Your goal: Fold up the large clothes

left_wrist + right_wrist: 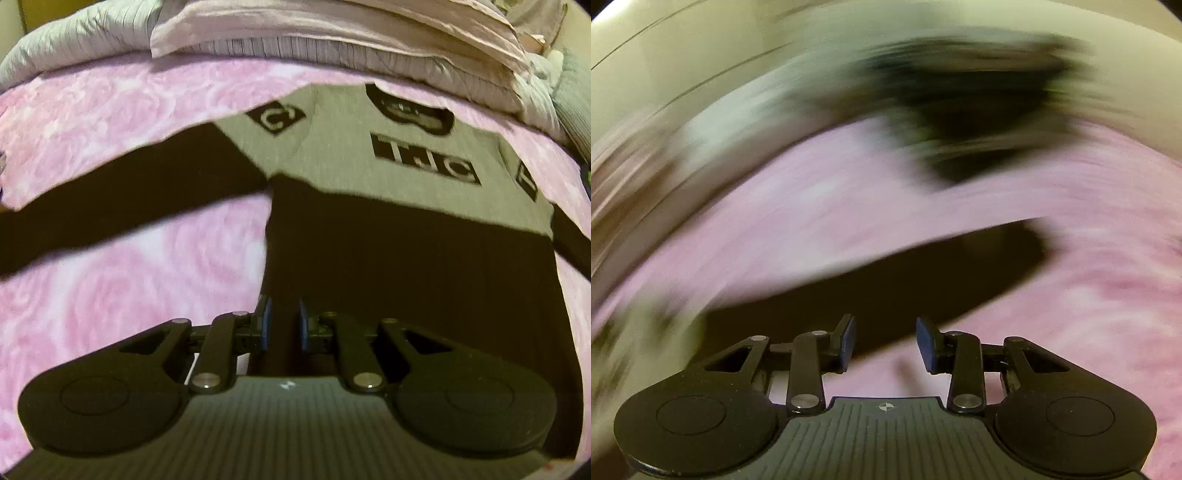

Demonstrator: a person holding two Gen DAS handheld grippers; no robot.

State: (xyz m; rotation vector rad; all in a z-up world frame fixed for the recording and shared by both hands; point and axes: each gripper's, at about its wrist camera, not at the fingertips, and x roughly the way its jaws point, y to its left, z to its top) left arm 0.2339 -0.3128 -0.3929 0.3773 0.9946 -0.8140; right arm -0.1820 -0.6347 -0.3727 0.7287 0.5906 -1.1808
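Left wrist view, sharp: shows the whole shirt point(369, 155) spread flat on a pink blanket point(129, 280). Grey in the upper part with black printed patches, black in the lower part. One black sleeve point(129, 192) stretched out to the left across the blanket. Beyond the top of the shirt, a pile of pale bedding point(332, 40).

Right wrist view, strongly blurred: gives none of those prints and none of the shirt body clearly. Shows only a long black band, probably a sleeve point(886, 273), lying across the same blanket point(1071, 314). Farther up, a dark smeared shape point(960, 99); impossible to tell what. Behind it, only pale streaks.

Left claw point(284, 325): nearly closed, with only a narrow slit between the blue pads point(265, 325). Placed over the left edge of the black lower part of the shirt. Dark cloth seen in the slit and below the fingers; not possible to tell whether pinched or just lying underneath. Grey printed part well ahead of the tips.

Right claw point(885, 343): open, pads point(925, 343) clearly apart, nothing between them. Pink blanket visible through the gap. Black band just beyond the fingertips, closer to the left finger than to the right one, not touching either as far as the blur allows to see.
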